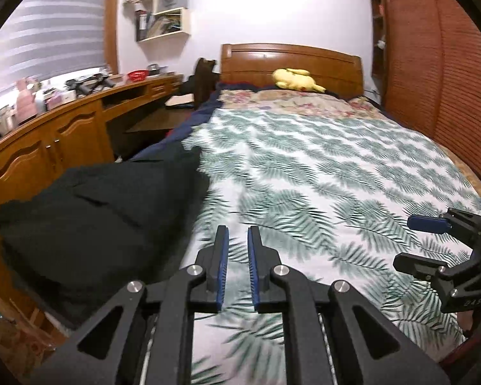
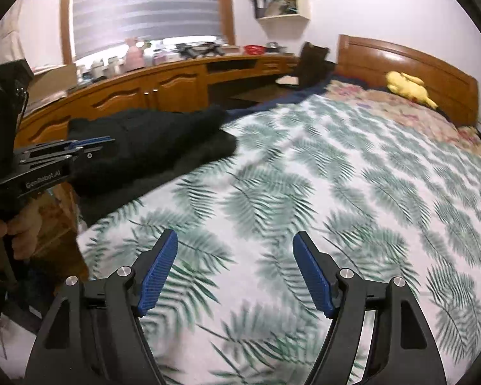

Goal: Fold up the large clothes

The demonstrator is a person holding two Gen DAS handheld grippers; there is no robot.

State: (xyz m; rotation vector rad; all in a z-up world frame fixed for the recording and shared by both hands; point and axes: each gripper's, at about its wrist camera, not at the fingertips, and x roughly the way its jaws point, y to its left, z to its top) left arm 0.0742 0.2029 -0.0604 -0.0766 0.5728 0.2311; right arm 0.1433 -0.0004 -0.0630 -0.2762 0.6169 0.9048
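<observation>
A black garment [image 1: 93,218] lies bunched at the left edge of the bed, also seen in the right wrist view [image 2: 150,141]. My left gripper [image 1: 238,234] hovers over the leaf-print bedspread [image 1: 320,166] just right of the garment, jaws nearly closed with a narrow gap and nothing between them. It also shows at the left of the right wrist view [image 2: 89,147], next to the garment. My right gripper [image 2: 235,240] is open and empty above the bedspread [image 2: 336,176]; it shows at the right edge of the left wrist view [image 1: 410,240].
A wooden headboard [image 1: 288,61] and a yellow plush toy [image 1: 295,80] are at the far end of the bed. A long wooden desk with cabinets [image 1: 64,131] runs along the left. A brown wardrobe [image 1: 433,64] stands on the right.
</observation>
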